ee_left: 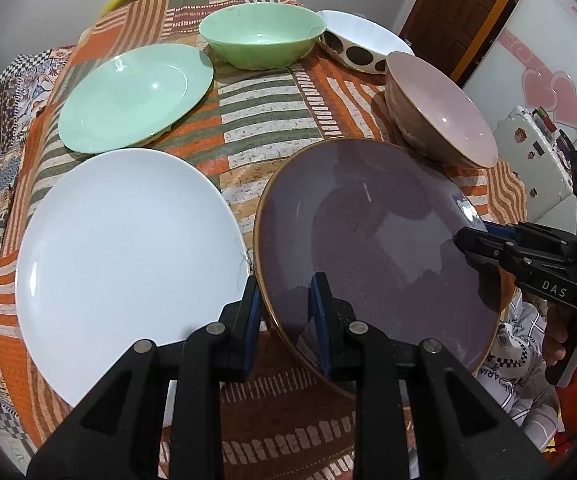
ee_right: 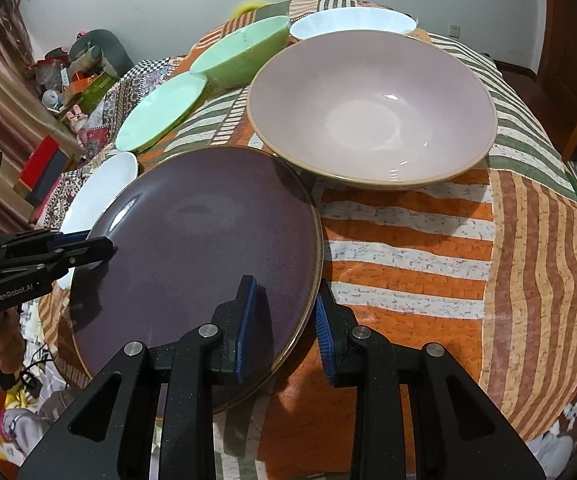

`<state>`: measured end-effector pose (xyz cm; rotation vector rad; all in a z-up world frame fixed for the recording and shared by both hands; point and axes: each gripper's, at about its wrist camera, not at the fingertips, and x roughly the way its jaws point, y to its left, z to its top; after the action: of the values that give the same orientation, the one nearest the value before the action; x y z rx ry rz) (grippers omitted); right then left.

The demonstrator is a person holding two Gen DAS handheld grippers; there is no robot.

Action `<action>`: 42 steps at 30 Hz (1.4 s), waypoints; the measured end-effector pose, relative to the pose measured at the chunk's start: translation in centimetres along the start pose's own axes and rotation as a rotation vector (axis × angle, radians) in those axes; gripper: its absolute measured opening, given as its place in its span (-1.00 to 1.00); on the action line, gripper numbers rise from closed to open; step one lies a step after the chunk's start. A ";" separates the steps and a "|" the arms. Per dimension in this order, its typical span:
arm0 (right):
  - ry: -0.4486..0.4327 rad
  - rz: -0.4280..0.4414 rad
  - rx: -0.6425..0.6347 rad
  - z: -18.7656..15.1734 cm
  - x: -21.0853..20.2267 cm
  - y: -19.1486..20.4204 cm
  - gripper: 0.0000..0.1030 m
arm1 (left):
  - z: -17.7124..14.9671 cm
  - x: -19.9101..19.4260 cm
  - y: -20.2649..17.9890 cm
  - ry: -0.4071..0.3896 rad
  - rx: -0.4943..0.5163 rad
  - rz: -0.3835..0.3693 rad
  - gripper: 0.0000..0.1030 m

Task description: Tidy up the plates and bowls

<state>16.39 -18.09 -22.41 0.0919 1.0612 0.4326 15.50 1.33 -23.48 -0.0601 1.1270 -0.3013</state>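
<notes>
A dark purple plate (ee_left: 376, 240) is gripped at its rim on both sides. My left gripper (ee_left: 284, 320) is shut on its left edge, one finger above and one below. My right gripper (ee_right: 284, 320) is shut on its right edge; it also shows in the left wrist view (ee_left: 472, 244). The plate also shows in the right wrist view (ee_right: 192, 256). A white plate (ee_left: 128, 256) lies left of it, a green plate (ee_left: 136, 96) behind that. A green bowl (ee_left: 260, 34), a white spotted bowl (ee_left: 364, 40) and a pink bowl (ee_left: 440, 108) stand further back.
The dishes sit on a table with a striped orange patchwork cloth (ee_right: 448, 240). A white fridge with heart stickers (ee_left: 548, 92) and a brown door (ee_left: 460, 8) stand to the right. Cluttered shelves (ee_right: 60, 80) are at the left of the right wrist view.
</notes>
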 end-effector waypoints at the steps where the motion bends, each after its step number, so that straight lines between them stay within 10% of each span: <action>1: 0.002 -0.001 -0.001 0.0 0.0 0.0 -0.50 | 0.0 0.1 0.0 0.001 -0.001 0.000 -0.52; 21: -0.049 -0.049 -0.065 0.3 -2.3 2.0 -0.18 | -1.5 -4.4 -0.2 -0.091 0.001 0.056 -0.45; 42: -0.252 0.040 -0.238 4.6 -5.0 10.3 0.15 | -2.9 -15.3 7.1 -0.387 -0.161 0.301 0.24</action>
<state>15.19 -10.05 -13.21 -0.0436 0.7555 0.5655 8.38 12.55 -12.72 -0.0858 0.7593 0.0704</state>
